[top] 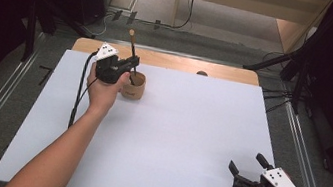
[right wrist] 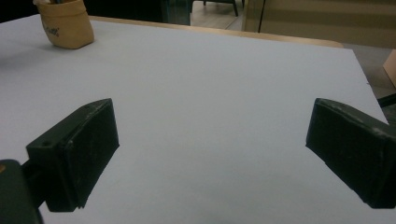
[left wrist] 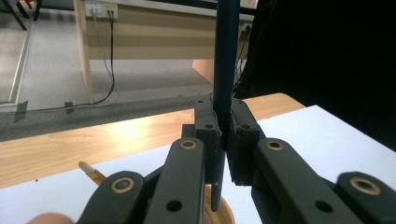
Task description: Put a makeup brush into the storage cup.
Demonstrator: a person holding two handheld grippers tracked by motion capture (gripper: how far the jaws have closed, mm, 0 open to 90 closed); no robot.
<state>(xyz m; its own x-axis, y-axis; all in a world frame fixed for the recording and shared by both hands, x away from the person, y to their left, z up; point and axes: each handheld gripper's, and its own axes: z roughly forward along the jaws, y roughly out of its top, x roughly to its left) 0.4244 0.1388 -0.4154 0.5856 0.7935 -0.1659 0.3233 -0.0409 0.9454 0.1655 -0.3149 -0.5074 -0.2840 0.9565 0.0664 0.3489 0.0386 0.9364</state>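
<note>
- The left tool clamps a dark pencil upright, its lower end inside a tan cup near the table's far left corner.
- The right tool rests near the front right edge, jaws wide apart, holding nothing.

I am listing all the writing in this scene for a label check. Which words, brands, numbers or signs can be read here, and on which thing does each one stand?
Nothing can be read for certain.
Cup: a small dark print on its side in the right gripper view, too blurred to read.
Pencil: no writing seen.
Grey plate on the right hand-held gripper: dark dots only, no text.
</note>
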